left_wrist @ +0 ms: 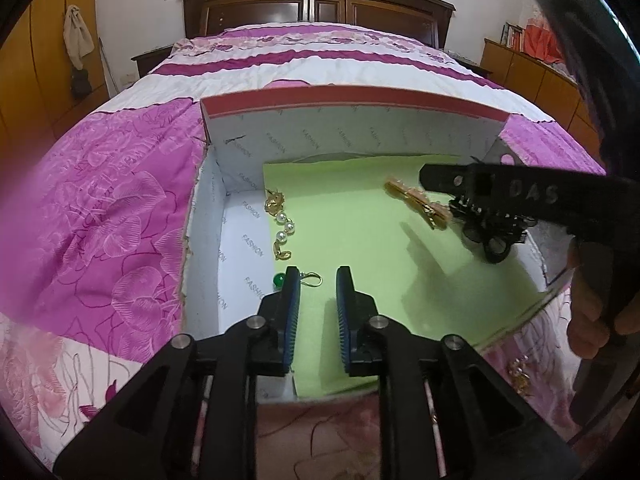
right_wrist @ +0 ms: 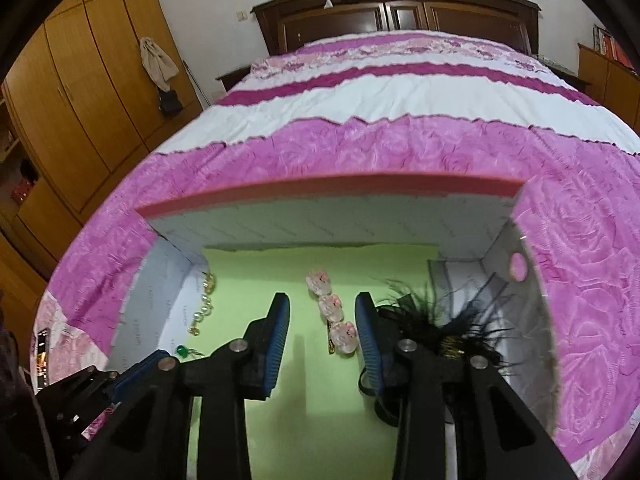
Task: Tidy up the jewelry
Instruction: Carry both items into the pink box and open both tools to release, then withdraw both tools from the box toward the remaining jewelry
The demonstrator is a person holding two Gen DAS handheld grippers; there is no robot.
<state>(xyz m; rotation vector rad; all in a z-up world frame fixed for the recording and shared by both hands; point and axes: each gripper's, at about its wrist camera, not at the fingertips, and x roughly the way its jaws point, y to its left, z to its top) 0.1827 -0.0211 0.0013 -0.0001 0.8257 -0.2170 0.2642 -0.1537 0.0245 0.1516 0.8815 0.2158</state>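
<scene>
The open box (left_wrist: 348,120) sits on the bed (left_wrist: 120,208), lined with green paper (left_wrist: 360,240). The left gripper (left_wrist: 317,304) hovers at 6 o'clock, jaws apart and empty; the green earring (left_wrist: 280,280) lies just left of it. The right gripper (right_wrist: 322,336), jaws apart, straddles the pink hair clip (right_wrist: 334,316). The pearl bracelet (left_wrist: 280,224) lies at 10 o'clock.
</scene>
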